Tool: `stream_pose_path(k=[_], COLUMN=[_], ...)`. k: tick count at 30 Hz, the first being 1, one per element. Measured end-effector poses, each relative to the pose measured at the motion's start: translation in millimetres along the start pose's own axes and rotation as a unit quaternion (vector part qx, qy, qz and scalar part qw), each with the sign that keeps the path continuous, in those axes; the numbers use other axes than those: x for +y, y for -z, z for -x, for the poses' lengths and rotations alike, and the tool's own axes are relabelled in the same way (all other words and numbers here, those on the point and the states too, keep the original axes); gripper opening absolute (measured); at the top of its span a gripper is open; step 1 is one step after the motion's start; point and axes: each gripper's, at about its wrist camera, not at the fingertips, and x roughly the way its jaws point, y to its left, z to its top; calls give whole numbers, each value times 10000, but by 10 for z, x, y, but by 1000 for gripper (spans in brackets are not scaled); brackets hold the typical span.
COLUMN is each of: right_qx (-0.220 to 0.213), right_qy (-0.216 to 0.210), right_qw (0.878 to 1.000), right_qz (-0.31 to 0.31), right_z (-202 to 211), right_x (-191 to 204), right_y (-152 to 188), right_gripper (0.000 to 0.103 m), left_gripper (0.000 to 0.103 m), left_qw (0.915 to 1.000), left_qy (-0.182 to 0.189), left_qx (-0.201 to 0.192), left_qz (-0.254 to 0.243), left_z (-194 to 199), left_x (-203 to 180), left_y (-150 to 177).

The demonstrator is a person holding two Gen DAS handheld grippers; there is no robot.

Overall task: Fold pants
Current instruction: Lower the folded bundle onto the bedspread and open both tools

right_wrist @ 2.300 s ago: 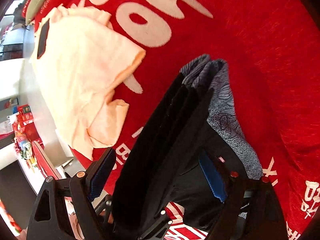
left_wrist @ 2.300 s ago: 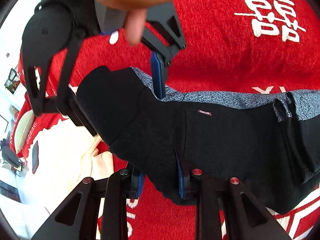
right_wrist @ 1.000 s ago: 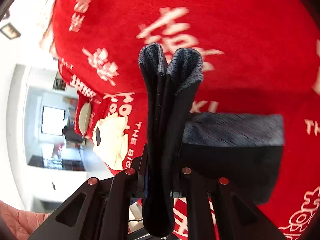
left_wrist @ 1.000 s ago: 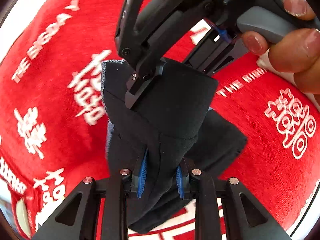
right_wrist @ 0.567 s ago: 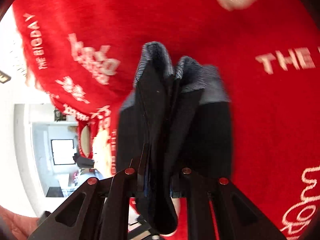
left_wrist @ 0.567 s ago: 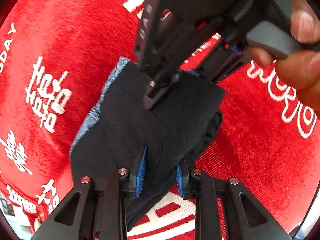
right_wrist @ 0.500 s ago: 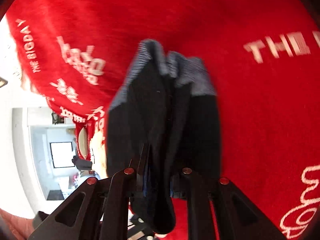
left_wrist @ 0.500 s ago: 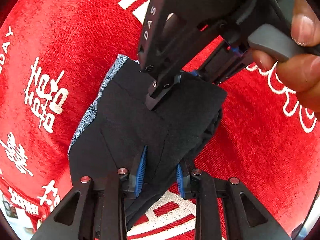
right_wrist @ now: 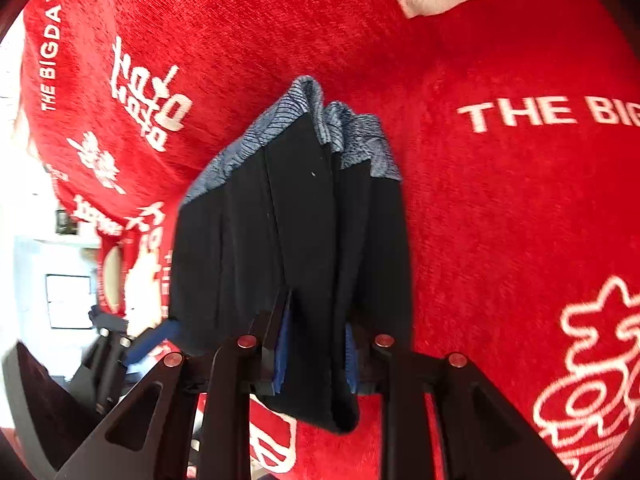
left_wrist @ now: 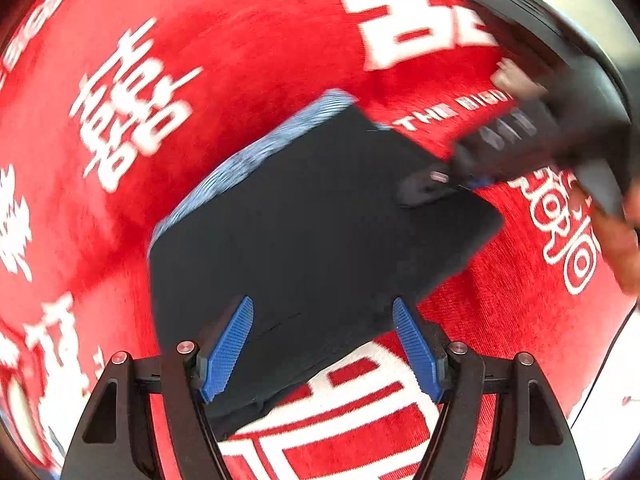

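Note:
The black pants (left_wrist: 320, 220) with a grey-blue waistband lie folded into a flat packet on the red blanket (left_wrist: 240, 60). My left gripper (left_wrist: 322, 346) hangs over their near edge, jaws opening wide, blue pads (left_wrist: 228, 348) clear of the cloth on both sides. In the right wrist view a thick fold of the pants (right_wrist: 300, 220) fills the gap of my right gripper (right_wrist: 316, 356). Its jaws are opening, but the pads still touch the cloth. The left wrist view shows the right gripper (left_wrist: 440, 184) at the packet's far right corner.
The red blanket (right_wrist: 500, 220) with white lettering covers the whole surface. Part of a person's hand (left_wrist: 620, 248) holds the right gripper's handle. A white strip (left_wrist: 608, 400) shows past the blanket's right edge. A room with a window (right_wrist: 68, 300) lies beyond the left edge.
The left jaws have spread wide and let go of the pants. The folded packet has come down flatter onto the blanket. The right gripper has sunk with its fold and its jaws have widened slightly.

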Motion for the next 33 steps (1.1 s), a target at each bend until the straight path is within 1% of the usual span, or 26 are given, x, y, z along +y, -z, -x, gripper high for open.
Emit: stream_pose_path(k=[1,2,3,5,8,11,13,14,19,21,24,27,29,33], right_qx=[-42,-112,-169,-229,-259,-249,-213,-222,-274,-320,-401,-357,-301,-240], right_qy=[220,590,944,1668,2134,2387,2494,2529,2610,2537,2484,2445,2417,2358], right_qw=[9997,9977,9939,9802,9685,9640,9620,9614,9604,9628,9637,9644,9650,9663], right_qz=[101,329,544,1043,1258,1147,1090,1060,933,868,889,944,971,1005], right_z=[8,34,32,11,-37,-12,23,108,277,351,418,384,348,296], right_x=[65,162,193,349,464,448,410,332,430,488,588,675,708,778], right_y=[21,58,96,190,270,342,403,442,514,540,580,607,609,608], right_gripper=[27,31,41,45,47,51,51,51,52,57,61,64,65,65], left_gripper=[74,74,74,74,74,74,74,74,74,74,74,74,89,89], left_qw=[9995,9981,9962,9911,9864,9795,9739,9723,9656,9634,9629,9608,9585,9519], left_qy=[115,216,300,368,315,441,522,525,559,629,634,671,724,987], left_qx=[85,165,236,346,381,479,572,609,721,747,716,725,716,547], left_qz=[291,558,782,1234,1567,1909,2133,2196,2436,2495,2523,2590,2663,2850], left_z=[-6,-11,-21,-39,-48,-59,-87,-100,-190,-200,-191,-166,-163,-128], left_x=[138,257,359,582,803,950,1033,1048,1130,1149,1169,1238,1279,1390], left_y=[3,12,23,71,144,241,302,324,372,379,395,419,444,490])
